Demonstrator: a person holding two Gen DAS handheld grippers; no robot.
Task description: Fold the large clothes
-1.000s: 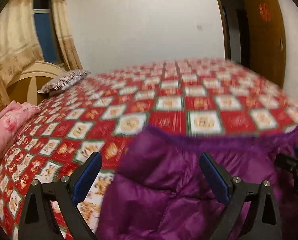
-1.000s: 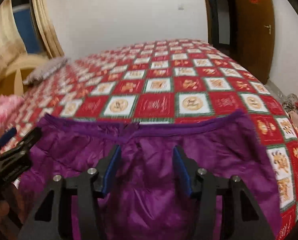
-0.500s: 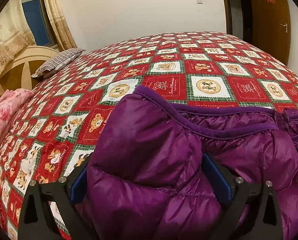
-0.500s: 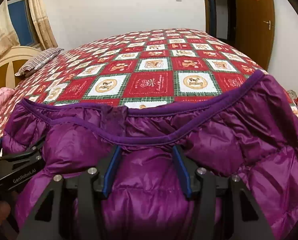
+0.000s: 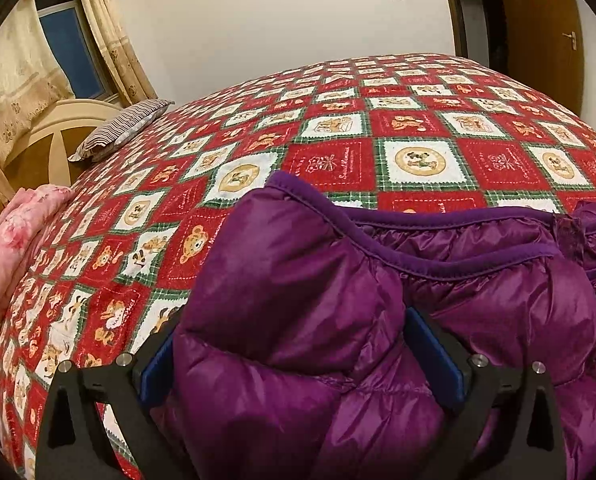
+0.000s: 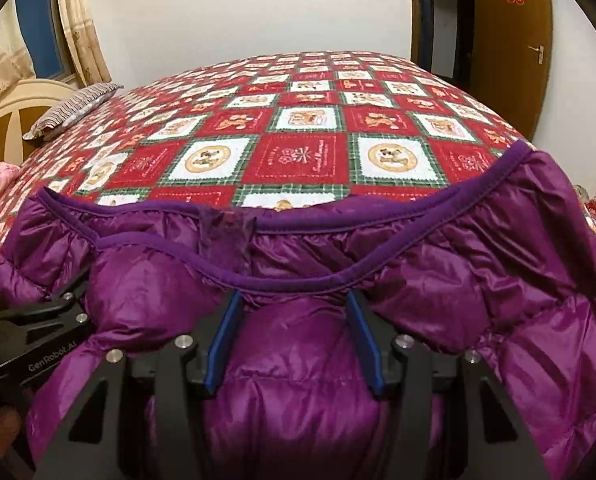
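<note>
"GenRobot.AI" stands in white on the left gripper (image 6: 38, 332); the bedspread's (image 6: 298, 156) stitched lettering looks illegible.

Right gripper (image 6: 294, 336) clamps a puffy fold of the purple down jacket (image 6: 477, 280) between its blue pads, hem bunched on the red patchwork bedspread (image 6: 298, 120). Left gripper (image 6: 50, 320) sits at the jacket's left edge.

The jacket (image 6: 437, 280) was found laid on the near part of the bedspread (image 6: 298, 120), bunched between the fingers of both grippers. A pillow (image 5: 118, 132) was positioned at the far left before the headboard (image 5: 50, 136), with folded bedding (image 5: 18, 236) nearer on the left edge. A door (image 6: 513, 40) was located behind the bed, to the right.
</note>
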